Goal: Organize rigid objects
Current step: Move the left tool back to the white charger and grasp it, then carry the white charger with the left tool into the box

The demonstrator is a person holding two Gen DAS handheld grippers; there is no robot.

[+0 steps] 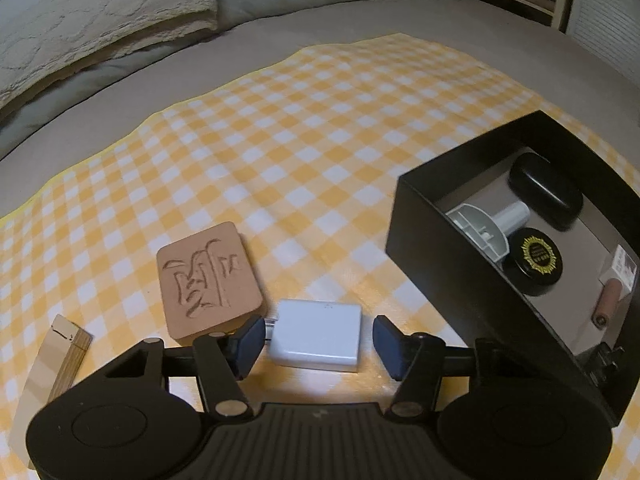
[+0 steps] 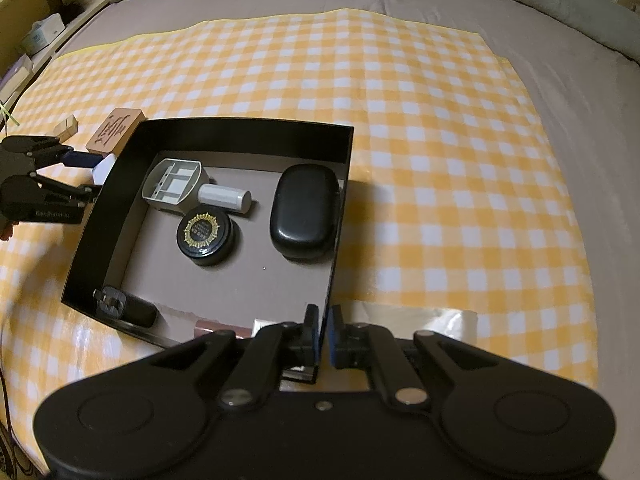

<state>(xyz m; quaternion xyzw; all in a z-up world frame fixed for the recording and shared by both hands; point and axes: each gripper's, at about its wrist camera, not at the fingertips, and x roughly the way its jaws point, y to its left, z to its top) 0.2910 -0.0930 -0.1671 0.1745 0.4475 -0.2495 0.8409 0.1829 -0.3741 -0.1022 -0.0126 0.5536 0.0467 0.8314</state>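
My left gripper (image 1: 318,346) stands wide open astride the white charger (image 1: 318,336), just left of the black box (image 1: 424,236), ready to grasp. My right gripper (image 2: 323,334) is clamped on the box's near wall, presumably steadying it.

Left gripper (image 1: 318,344): carved wooden tile (image 1: 208,282) close left, black box wall (image 1: 440,248) close right; open checkered cloth (image 1: 304,152) ahead beyond white charger (image 1: 318,334).
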